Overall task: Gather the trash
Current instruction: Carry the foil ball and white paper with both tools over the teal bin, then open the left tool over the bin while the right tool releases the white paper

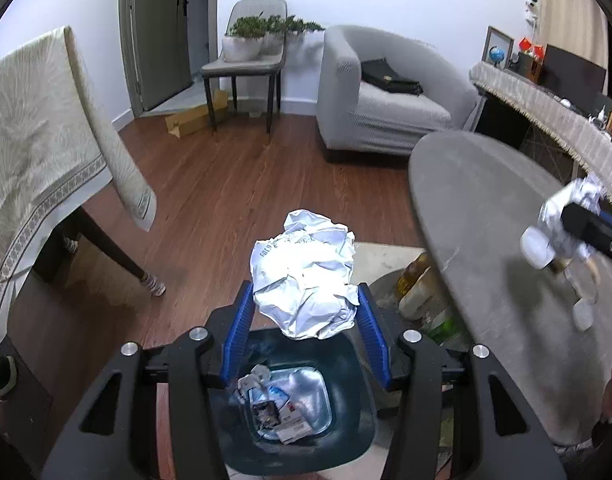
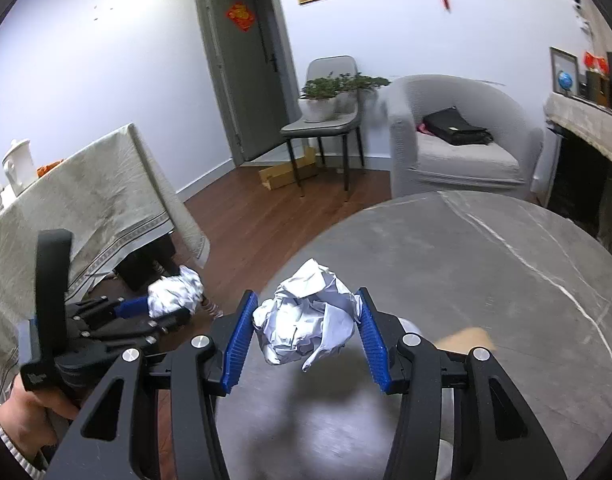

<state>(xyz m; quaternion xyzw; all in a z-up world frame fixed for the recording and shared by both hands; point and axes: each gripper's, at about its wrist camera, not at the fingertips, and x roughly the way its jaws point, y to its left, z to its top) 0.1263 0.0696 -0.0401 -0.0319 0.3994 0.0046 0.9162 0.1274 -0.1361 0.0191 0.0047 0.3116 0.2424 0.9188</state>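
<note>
**Op:** I'm holding the left gripper [image 1: 304, 316] above the trash bin [image 1: 358, 436], jaws clamped on a crumpled paper ball [image 1: 306, 276]. The bin's mouth is showing straight below the fingers, wrappers already lying at the bottom.

**Eng:** Risk?

**Op:** The ball is bulging forward past the fingertips, so it's sitting nearer the bin's far rim than its middle. If I let go here I'm guessing it could clip that rim and roll out onto the wood floor [image 1: 226, 200]. The bin is also standing tight against the round grey table [image 1: 486, 220], so swinging sideways could be knocking the table edge.

**Eng:** Right side?

**Op:** I'm gripping a second paper ball [image 2: 306, 316] in the right gripper [image 2: 306, 334], blue pads pressing in on both flanks. It's hanging clear above the tabletop, not touching it, shadow showing beneath it. The worry there: it's soft paper, pinched only at the sides, a loose flap dangling underneath. A jolt on the way over might be slipping it out.

**Eng:** Collision between the two?

**Op:** Possible. The left gripper is sitting down to the left in the right wrist view, and I'm bringing both loads to one narrow bin. I'm thinking of emptying the left first.
</note>
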